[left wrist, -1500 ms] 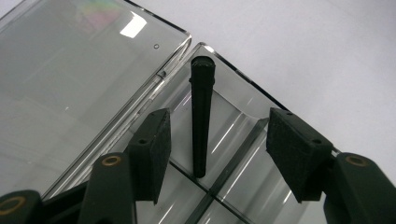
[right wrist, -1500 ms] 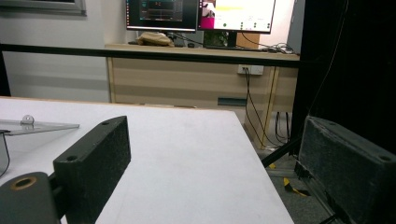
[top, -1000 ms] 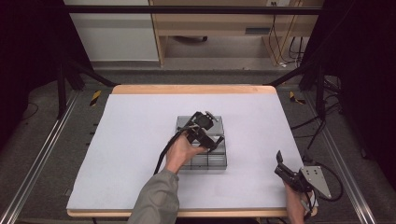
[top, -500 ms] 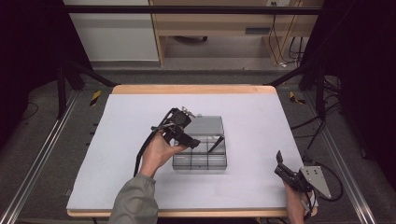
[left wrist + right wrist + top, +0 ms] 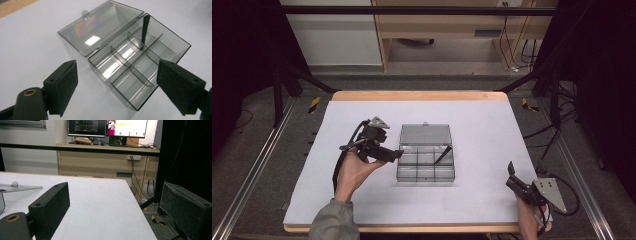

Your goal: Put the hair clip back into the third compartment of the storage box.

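Observation:
A clear, smoky plastic compartment box (image 5: 426,166) lies in the middle of the table with its lid (image 5: 425,134) folded back flat on the far side. In the left gripper view the box (image 5: 150,57) shows several dividers, and a thin dark stick (image 5: 144,28) leans in a far compartment. That stick (image 5: 443,154) sits at the box's right side. My left gripper (image 5: 393,150) is held just left of the box, its jaws wide apart and empty (image 5: 117,80). My right gripper (image 5: 513,178) rests near the table's front right corner, open and empty (image 5: 112,202).
A white mat (image 5: 337,190) covers the wooden table, with bare room left and right of the box. A black frame bar (image 5: 100,148) and a desk with monitors (image 5: 107,127) stand beyond the far edge. Cables hang at the right (image 5: 557,135).
My left gripper has drawn back leftward from above the box to its left side, leaving the box and open lid uncovered. The right gripper has stayed put.

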`<action>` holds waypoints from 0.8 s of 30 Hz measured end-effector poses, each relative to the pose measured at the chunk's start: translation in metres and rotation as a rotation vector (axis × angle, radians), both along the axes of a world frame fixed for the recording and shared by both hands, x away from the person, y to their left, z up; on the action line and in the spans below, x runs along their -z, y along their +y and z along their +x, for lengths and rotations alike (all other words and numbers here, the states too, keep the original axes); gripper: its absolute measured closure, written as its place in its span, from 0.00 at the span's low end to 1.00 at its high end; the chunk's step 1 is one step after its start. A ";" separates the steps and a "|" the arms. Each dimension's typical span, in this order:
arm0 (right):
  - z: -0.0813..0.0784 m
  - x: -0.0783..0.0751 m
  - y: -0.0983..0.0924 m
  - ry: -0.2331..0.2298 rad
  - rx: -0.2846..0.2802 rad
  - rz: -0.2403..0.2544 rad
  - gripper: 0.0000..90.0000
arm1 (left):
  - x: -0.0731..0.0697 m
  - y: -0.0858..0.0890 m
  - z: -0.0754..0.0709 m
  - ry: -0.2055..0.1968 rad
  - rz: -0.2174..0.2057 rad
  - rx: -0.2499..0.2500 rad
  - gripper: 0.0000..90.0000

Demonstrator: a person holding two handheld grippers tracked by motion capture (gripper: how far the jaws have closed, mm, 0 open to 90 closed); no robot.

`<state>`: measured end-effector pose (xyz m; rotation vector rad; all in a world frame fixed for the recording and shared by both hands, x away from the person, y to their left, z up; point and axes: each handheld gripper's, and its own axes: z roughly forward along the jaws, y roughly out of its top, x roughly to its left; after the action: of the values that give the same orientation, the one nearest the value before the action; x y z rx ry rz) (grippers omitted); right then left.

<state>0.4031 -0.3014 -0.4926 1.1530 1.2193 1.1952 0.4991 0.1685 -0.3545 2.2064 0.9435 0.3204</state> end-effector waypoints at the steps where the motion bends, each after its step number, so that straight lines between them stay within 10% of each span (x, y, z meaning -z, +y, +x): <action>1: 0.000 0.000 0.000 -0.001 0.000 0.000 0.10 | 0.002 0.005 -0.002 -0.005 -0.012 -0.010 0.19; 8: 0.000 0.000 0.000 -0.005 0.000 0.001 0.10 | 0.012 0.040 -0.017 -0.072 -0.099 -0.093 0.19; 24: 0.000 0.000 0.000 -0.005 0.000 0.001 0.10 | 0.075 0.131 -0.073 -0.359 -0.337 -0.358 0.14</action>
<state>0.4026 -0.3012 -0.4927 1.1503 1.2152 1.1975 0.4256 0.2992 -0.4294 1.6034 1.0949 0.6483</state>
